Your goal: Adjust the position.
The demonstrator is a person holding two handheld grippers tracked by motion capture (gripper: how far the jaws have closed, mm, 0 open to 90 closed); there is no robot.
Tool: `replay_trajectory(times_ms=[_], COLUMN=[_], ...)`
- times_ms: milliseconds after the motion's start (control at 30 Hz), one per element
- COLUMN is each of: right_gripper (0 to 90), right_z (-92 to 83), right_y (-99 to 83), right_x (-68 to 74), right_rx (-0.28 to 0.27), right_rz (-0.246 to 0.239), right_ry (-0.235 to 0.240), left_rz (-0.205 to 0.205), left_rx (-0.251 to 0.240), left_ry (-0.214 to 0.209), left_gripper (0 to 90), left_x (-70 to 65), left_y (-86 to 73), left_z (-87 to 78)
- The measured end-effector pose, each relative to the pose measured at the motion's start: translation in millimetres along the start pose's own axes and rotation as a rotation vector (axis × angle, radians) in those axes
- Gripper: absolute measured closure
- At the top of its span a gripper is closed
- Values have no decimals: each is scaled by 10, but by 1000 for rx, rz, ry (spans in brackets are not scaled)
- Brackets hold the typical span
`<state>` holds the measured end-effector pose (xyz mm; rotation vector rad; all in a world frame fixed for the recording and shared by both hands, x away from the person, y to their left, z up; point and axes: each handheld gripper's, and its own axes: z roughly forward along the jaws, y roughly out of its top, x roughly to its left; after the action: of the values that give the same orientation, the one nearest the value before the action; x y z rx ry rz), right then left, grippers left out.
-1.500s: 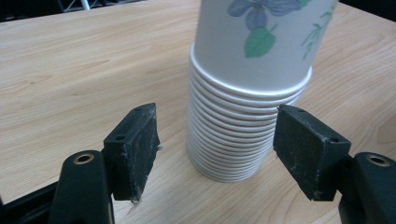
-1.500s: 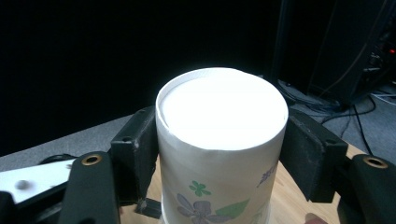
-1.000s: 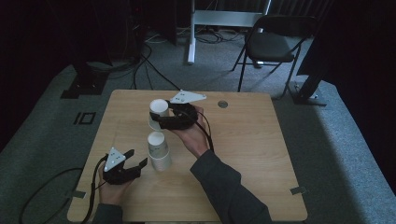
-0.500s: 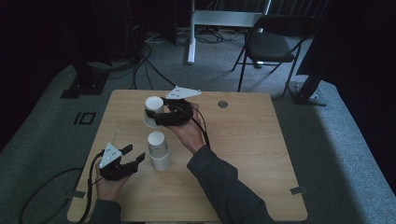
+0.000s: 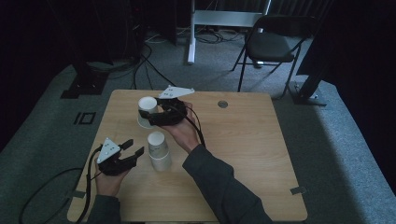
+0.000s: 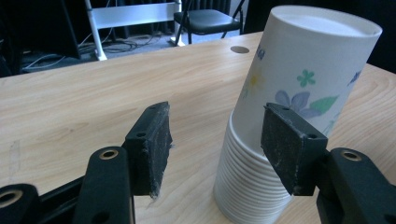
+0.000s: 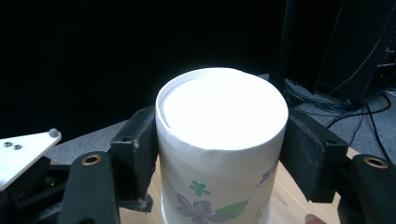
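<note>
- Paper cups are light and thin-walled, so squeeze softly or the sides will buckle.
- Your left gripper [image 5: 132, 149] sits nearest you, jaws apart and holding nothing, just beside the stack of cups [image 5: 159, 150], which stands upside down near the table's [image 5: 243, 154] middle.
- Take the top cup mid-wall, above the nested rims, where it looks easiest to free.
- Farther off, your right gripper [image 5: 150, 115] is clamped on a single flowered cup [image 5: 147, 110], inverted, near the far edge.
</note>
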<state>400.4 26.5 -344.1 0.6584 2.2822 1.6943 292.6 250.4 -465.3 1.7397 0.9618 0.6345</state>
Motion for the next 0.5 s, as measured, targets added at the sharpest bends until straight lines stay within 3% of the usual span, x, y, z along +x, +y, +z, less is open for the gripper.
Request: replay_trajectory(times_ms=[500], right_gripper=[324], right_z=[131], right_y=[6], right_x=[143], right_rx=[19], right_rz=[-10], right_ry=[44], left_rz=[18], left_rx=[-33], left_ry=[-15], left_gripper=[458], left_x=[-1], left_y=[179], left_z=[7])
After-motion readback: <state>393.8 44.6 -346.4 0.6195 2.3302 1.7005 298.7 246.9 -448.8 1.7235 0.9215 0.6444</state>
